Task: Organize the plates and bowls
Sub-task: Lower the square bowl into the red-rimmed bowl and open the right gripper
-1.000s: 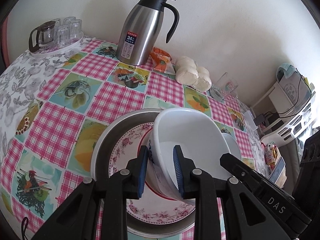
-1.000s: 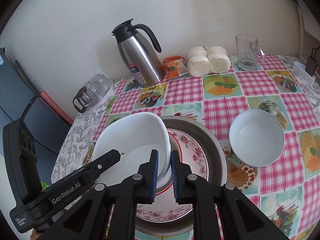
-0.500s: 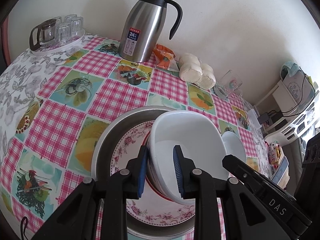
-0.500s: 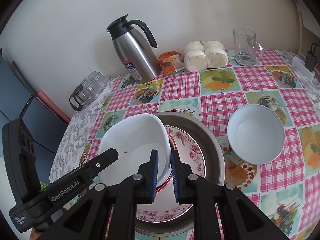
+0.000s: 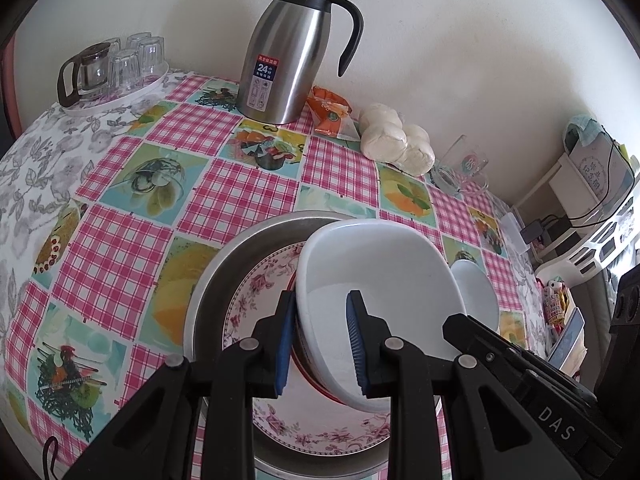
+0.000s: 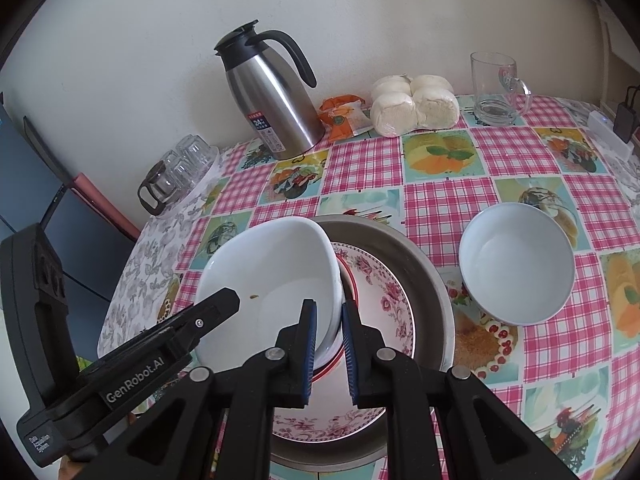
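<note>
A large white bowl (image 5: 380, 280) (image 6: 272, 276) is held tilted above a floral plate (image 5: 260, 292) (image 6: 384, 300) that lies in a metal pan (image 5: 224, 268) (image 6: 412, 256). My left gripper (image 5: 320, 340) is shut on the bowl's left rim. My right gripper (image 6: 330, 344) is shut on the bowl's right rim. A red-rimmed dish shows just under the bowl. A smaller white bowl (image 6: 516, 268) (image 5: 476, 292) sits on the tablecloth right of the pan.
A steel thermos jug (image 5: 288, 56) (image 6: 272, 108) stands at the back. A tray of glasses (image 5: 116, 72) (image 6: 180, 172) is back left. An orange packet (image 6: 344, 116), wrapped buns (image 6: 412, 104) and a glass mug (image 6: 496, 88) line the wall. A shelf (image 5: 592, 208) stands right.
Both grippers and the large bowl have shifted slightly nearer and lower over the plate. Both grips on the rim are unchanged.
</note>
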{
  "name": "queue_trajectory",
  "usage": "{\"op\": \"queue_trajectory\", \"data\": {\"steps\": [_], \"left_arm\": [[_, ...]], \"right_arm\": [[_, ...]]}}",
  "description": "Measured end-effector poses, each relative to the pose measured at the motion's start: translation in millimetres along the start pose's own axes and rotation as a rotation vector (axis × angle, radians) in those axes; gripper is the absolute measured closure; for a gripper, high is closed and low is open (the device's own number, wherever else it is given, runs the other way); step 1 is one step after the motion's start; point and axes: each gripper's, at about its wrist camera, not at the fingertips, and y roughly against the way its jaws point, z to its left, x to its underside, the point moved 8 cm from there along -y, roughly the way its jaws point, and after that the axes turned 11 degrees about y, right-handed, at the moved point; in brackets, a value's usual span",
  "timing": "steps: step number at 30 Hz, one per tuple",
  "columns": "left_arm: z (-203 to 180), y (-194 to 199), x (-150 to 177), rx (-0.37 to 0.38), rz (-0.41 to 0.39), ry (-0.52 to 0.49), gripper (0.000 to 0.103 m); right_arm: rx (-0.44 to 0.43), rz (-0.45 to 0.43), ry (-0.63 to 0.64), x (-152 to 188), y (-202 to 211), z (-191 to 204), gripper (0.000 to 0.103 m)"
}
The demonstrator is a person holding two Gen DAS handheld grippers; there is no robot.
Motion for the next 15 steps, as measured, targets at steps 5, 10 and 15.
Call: {"op": "queue_trajectory", "data": {"steps": [5, 10, 15], "left_arm": [[0.1, 2.9, -1.5, 0.011, -0.006, 0.009, 0.077], [-2.7, 10.5, -5.3, 0.018, -0.041, 0.005, 0.076], [-2.3, 21.0, -12.6, 0.024, -0.089, 0.011, 0.075]], "right_arm": [[-0.001, 0.005, -0.005, 0.5, -1.1, -1.1, 0.087], [0.002, -0.007, -0.005, -1.4, 2.1, -1.9, 0.087], [0.01, -0.023, -0.006, -3.9, 5.7, -2.0, 0.087]]}}
